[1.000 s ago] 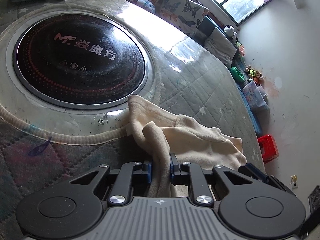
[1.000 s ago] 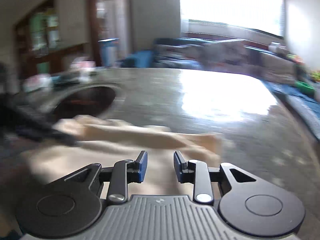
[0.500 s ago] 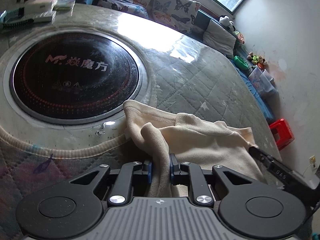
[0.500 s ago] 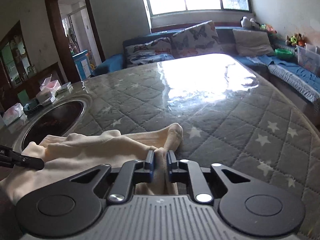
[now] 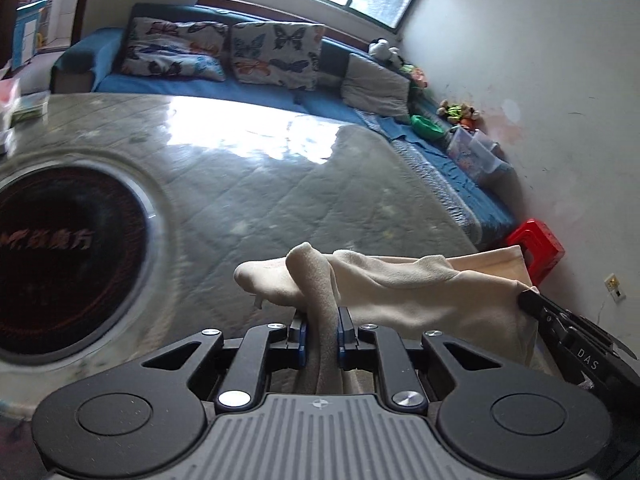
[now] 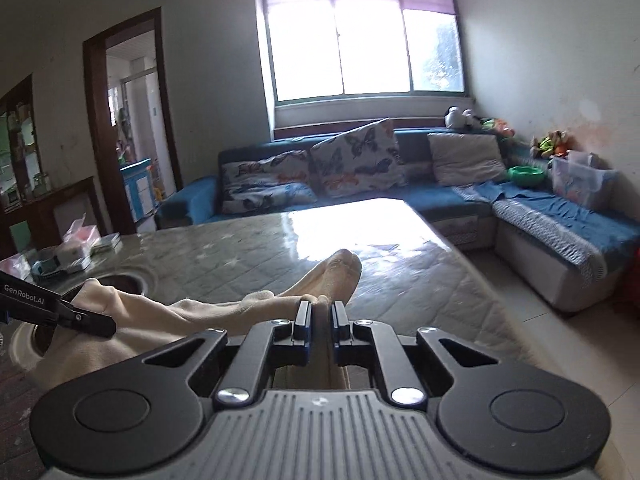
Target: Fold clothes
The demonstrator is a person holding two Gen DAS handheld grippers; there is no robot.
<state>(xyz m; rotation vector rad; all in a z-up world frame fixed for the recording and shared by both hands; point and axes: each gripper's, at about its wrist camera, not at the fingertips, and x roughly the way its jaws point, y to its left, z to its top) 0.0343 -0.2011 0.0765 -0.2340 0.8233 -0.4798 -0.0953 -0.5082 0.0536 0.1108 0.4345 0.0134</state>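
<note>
The round cooktop [image 5: 60, 260] is blurred and cut off at the left edge.

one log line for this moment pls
phase: lift for fold | left gripper: shut on cream garment | right gripper: shut on cream garment | garment: held between both above quilted table

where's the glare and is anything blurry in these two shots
Left wrist view: window glare on the table, burner lettering smeared, cream garment sharp, left gripper crisp. Right wrist view: window blown out, glare patch on tabletop beyond the right gripper, edges bowed by fisheye.
</note>
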